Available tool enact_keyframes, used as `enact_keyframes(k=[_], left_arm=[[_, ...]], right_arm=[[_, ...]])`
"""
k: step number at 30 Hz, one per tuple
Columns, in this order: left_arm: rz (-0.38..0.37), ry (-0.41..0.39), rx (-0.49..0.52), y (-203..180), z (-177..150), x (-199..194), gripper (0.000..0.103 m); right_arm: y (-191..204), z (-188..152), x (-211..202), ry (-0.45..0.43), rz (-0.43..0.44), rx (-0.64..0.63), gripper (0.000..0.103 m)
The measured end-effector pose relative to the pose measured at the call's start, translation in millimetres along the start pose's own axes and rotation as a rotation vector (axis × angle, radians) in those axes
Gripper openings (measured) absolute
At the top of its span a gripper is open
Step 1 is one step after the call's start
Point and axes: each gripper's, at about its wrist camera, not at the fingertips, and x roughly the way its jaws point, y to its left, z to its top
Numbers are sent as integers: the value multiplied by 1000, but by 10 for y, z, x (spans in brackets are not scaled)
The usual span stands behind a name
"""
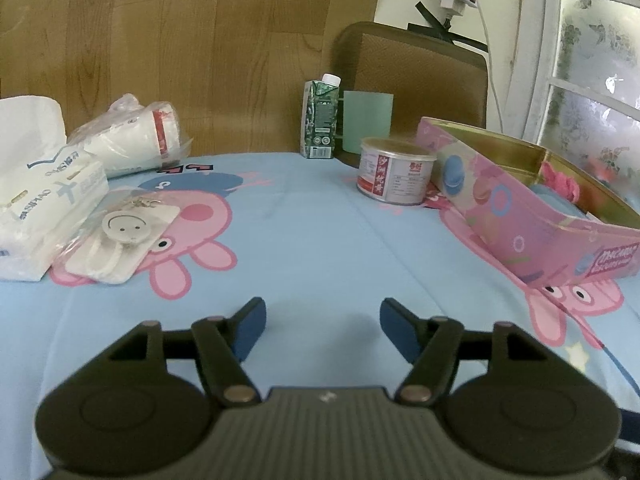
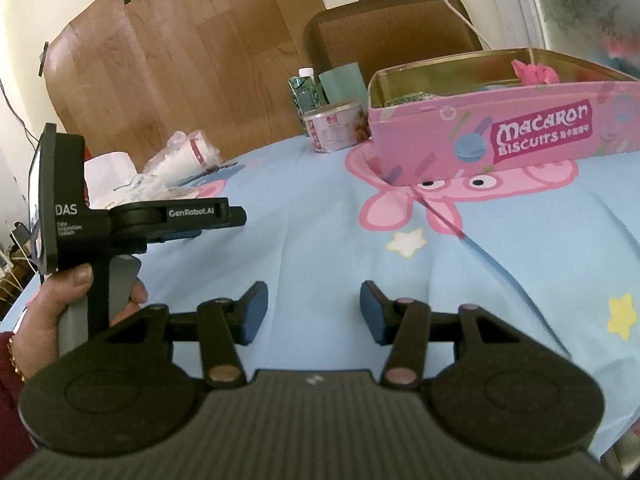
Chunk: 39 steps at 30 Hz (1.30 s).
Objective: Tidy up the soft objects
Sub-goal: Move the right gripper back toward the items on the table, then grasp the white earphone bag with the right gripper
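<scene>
A pink Macaron Biscuits tin stands open at the right of the blue cartoon cloth; it also shows in the left wrist view. A pink soft object and a blue-green one lie inside it. The pink one shows in the left wrist view too. My left gripper is open and empty above the cloth. It shows from the side in the right wrist view. My right gripper is open and empty, in front of the tin.
At the left lie a tissue pack, a bagged smiley-face item and bagged paper cups. A green carton, a pale green cup and a round can stand at the back. A brown chair is behind.
</scene>
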Motion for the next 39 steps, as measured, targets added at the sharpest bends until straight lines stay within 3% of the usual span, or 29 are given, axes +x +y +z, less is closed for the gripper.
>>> enact_keyframes(k=[9,14,19,22,25,33,39], left_arm=[[33,19,68,-6,-54,-81,72],[7,7,7,284,-121,-277,72],[93,-53,-24,603,-126,-430,72],[127,-87,-109,832,-125,-488,74],[113,-113,-251,1060,-132,-519,78],[101,-242,-383,1243,-220,-692,79],[130,-339,-516,1423,-319,-844,88]], right_arm=[[67,-31,54,-14,-14,-64,55],[185,-6,178,-26,-18,-131,55],[350,135,413,7,29,-201,55],[445,284,629,39,82,-220,55],[614,453,856,37,114,-274,55],[1171,909,1828,118,261,-289,57],[1619,954,2436,209,336,-320,76]])
